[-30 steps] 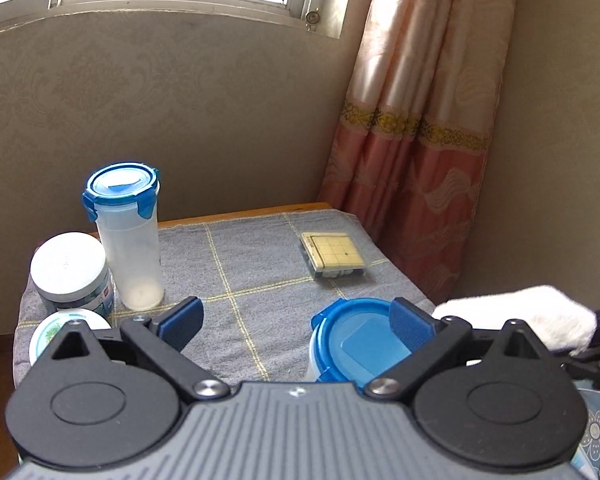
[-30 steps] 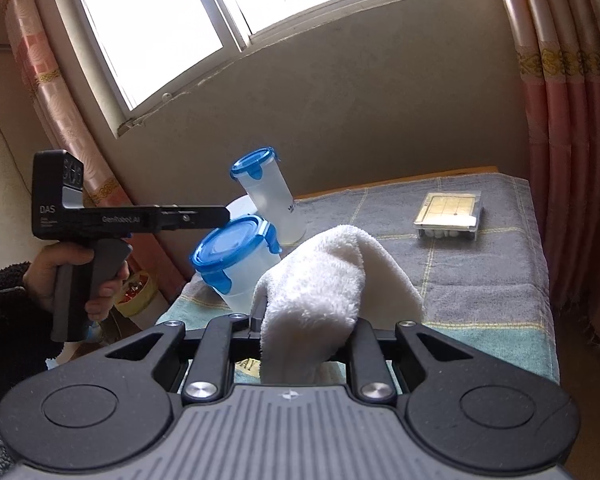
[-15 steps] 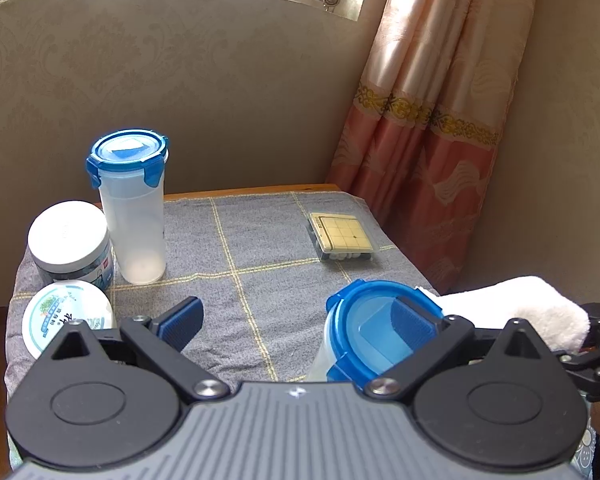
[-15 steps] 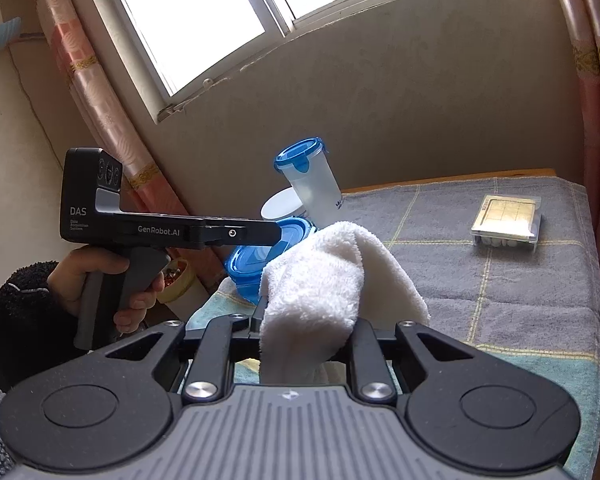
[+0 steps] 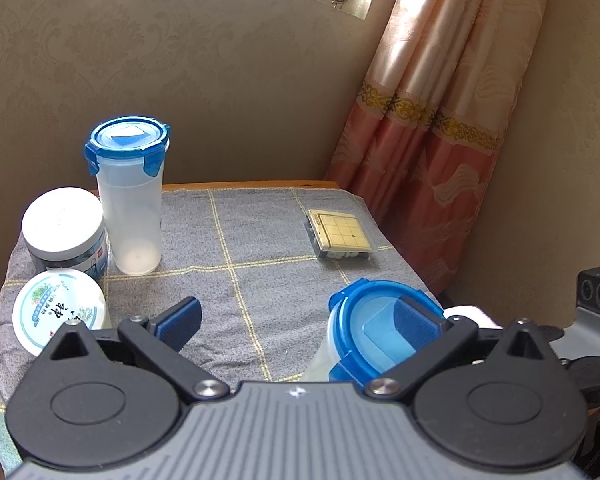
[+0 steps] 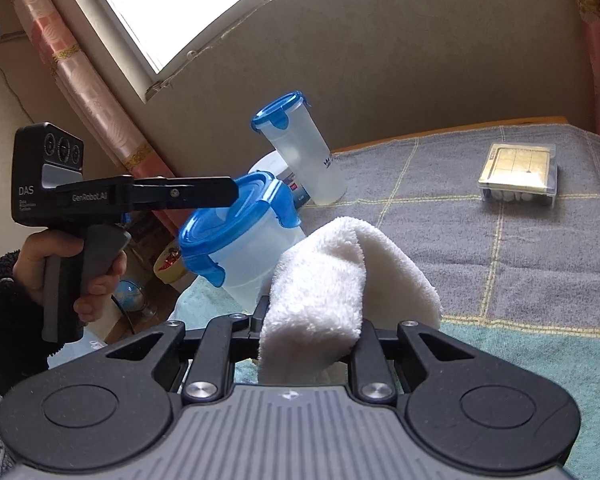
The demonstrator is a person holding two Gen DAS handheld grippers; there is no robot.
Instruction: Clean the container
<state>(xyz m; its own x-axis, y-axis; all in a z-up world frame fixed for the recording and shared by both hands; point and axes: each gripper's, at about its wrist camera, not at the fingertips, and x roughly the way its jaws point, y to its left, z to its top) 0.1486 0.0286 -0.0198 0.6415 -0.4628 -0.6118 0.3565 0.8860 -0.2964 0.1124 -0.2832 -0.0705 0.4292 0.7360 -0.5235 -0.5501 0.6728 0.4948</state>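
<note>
Left claw (image 5: 296, 316) has just been opening, now spread wide; the short blue-lidded container (image 6: 240, 240) stands upright near the bench (image 5: 260, 240) front edge, axis vertical, seemingly untouched by the right-hand pad in front of its lid. Right claw (image 6: 308, 332) pinches the white cloth (image 6: 340, 280), ready for wiping.

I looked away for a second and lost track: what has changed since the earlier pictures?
The left gripper has just been opening its jaws wider, with nothing between them; the short container sits beside its right finger. The right gripper, shut on the white towel, came closer to that container. The tall container and game box stayed put.
</note>
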